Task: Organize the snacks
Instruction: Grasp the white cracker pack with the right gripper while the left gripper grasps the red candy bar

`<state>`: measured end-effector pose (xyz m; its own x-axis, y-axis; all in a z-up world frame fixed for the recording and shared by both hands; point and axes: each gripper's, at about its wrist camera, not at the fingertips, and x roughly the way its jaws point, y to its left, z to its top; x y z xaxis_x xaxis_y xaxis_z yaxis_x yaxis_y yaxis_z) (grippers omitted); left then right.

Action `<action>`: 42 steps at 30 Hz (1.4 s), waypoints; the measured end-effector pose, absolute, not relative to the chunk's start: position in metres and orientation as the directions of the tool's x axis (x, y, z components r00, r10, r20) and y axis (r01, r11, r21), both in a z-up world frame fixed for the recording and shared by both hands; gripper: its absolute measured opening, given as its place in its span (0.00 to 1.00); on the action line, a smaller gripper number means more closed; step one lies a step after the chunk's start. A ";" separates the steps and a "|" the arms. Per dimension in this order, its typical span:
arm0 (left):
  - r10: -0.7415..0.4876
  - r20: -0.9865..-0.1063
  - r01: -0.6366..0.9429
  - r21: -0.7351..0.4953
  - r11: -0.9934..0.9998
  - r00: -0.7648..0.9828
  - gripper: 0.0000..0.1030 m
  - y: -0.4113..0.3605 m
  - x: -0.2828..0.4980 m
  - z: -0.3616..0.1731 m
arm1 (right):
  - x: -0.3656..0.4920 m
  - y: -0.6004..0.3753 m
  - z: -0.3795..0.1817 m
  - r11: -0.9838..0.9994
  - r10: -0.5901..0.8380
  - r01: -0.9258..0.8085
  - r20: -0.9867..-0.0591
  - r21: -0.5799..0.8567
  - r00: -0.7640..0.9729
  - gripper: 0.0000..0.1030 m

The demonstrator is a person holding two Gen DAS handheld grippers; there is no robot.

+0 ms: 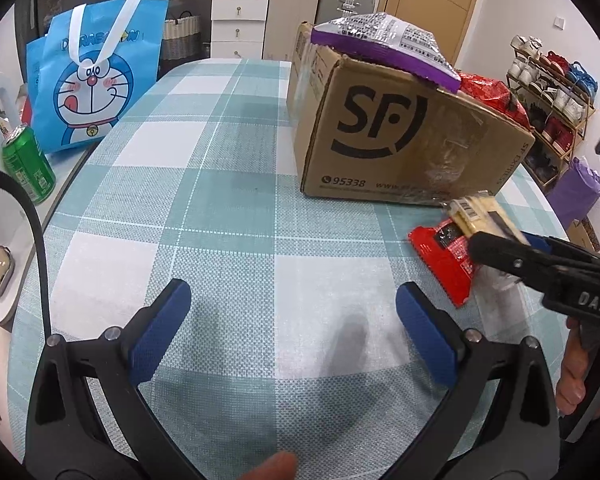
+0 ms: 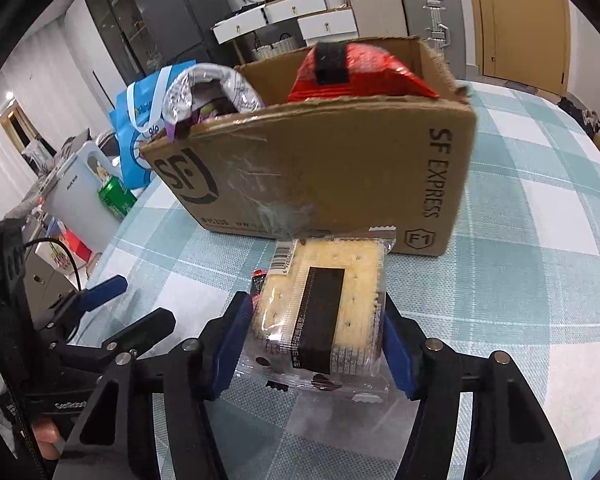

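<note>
My right gripper (image 2: pixel 316 316) is shut on a clear pack of crackers (image 2: pixel 320 312) and holds it just above the checked tablecloth, in front of the brown SF cardboard box (image 2: pixel 312 176). The pack also shows in the left wrist view (image 1: pixel 480 216), over a red snack packet (image 1: pixel 444 264) lying on the cloth. The box (image 1: pixel 400 136) holds a purple and silver bag (image 1: pixel 384 46) and a red bag (image 1: pixel 492 96). My left gripper (image 1: pixel 292 312) is open and empty above the cloth, left of the red packet.
A blue Doraemon bag (image 1: pixel 92 76) and a green can (image 1: pixel 28 164) stand at the table's left edge. A white jug (image 2: pixel 80 204) is beside the can. A shoe rack (image 1: pixel 552 92) stands past the table's right side.
</note>
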<state>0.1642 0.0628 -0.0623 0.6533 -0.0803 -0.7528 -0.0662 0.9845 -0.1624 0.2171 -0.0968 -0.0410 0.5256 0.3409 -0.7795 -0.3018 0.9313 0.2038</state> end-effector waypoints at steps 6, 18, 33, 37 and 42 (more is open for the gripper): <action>-0.097 -0.762 -0.063 -0.178 0.982 0.640 0.99 0.064 0.167 -0.066 | 0.197 -0.119 -0.031 0.931 0.359 -0.273 -0.740 0.241 0.569 0.55; -0.195 -0.751 0.061 -0.203 0.977 0.631 0.99 0.023 0.176 -0.051 | 0.165 -0.170 -0.021 0.927 0.371 -0.199 -0.708 0.318 0.600 0.55; -0.210 -0.804 0.295 -0.046 0.955 0.556 0.94 -0.059 0.222 -0.055 | 0.156 -0.201 -0.021 0.934 0.336 -0.128 -0.697 0.334 0.634 0.55; -0.237 -0.814 0.335 -0.055 0.940 0.531 0.60 -0.065 0.222 -0.060 | 0.154 -0.206 -0.019 0.936 0.328 -0.118 -0.695 0.333 0.640 0.55; -0.271 -0.793 0.348 -0.080 0.934 0.546 0.43 -0.059 0.210 -0.057 | 0.152 -0.205 -0.017 0.935 0.329 -0.123 -0.688 0.332 0.646 0.55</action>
<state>0.2097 -0.0594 -0.0570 0.5460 -0.2715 -0.7926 0.3482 0.9340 -0.0800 0.1524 -0.2049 -0.0167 0.6461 0.3295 -0.6885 -0.1234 0.9352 0.3318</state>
